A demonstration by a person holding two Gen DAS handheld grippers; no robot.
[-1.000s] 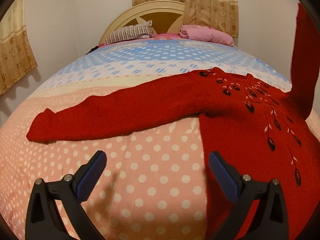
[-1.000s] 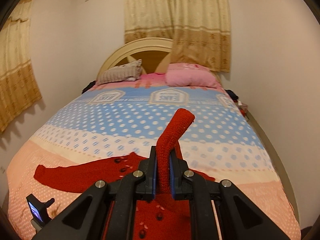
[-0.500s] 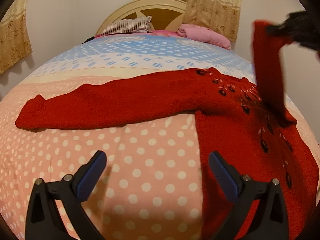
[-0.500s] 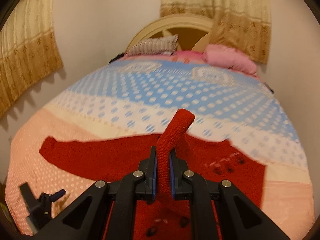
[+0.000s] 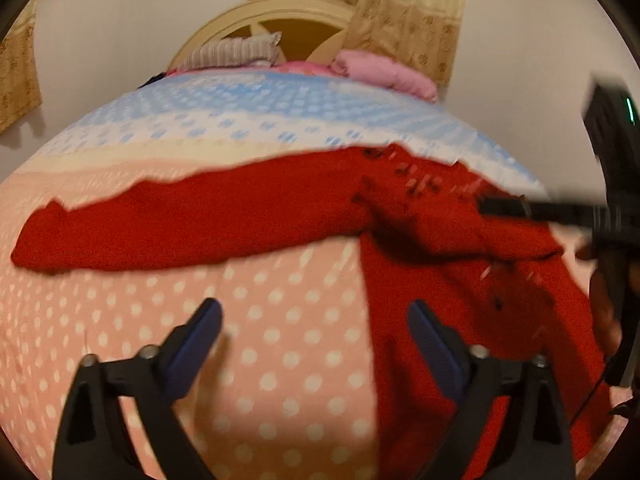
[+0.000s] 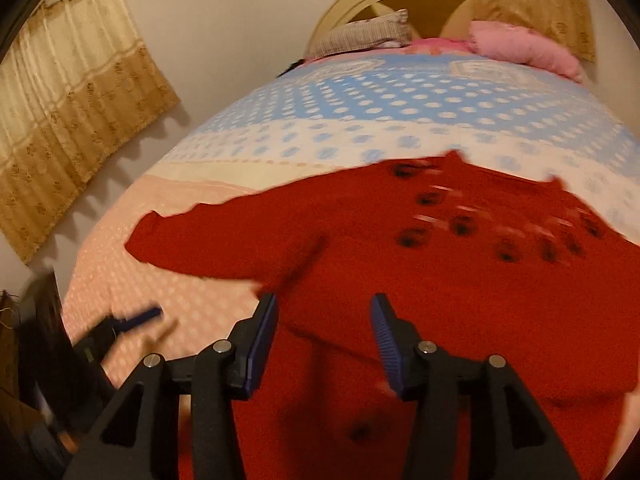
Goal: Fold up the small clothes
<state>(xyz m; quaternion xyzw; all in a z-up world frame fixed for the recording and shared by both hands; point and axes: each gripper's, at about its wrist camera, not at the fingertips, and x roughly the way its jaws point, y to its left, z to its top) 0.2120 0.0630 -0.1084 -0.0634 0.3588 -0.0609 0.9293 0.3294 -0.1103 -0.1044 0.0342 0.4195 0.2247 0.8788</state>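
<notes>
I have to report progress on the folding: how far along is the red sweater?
Early. Done: one sleeve lies folded across the red sweater's body, dropped by the right gripper, whose fingers are opening with nothing pinched. In hand: nothing; the left gripper, closing slightly, hangs empty over the bedspread. Left: the other sleeve lies stretched out, and the body is unfolded.

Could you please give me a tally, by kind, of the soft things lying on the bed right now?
Red knitted garment: 1
Striped pillow: 1
Pink pillow: 1
Total: 3, all on the dotted bedspread.
</notes>
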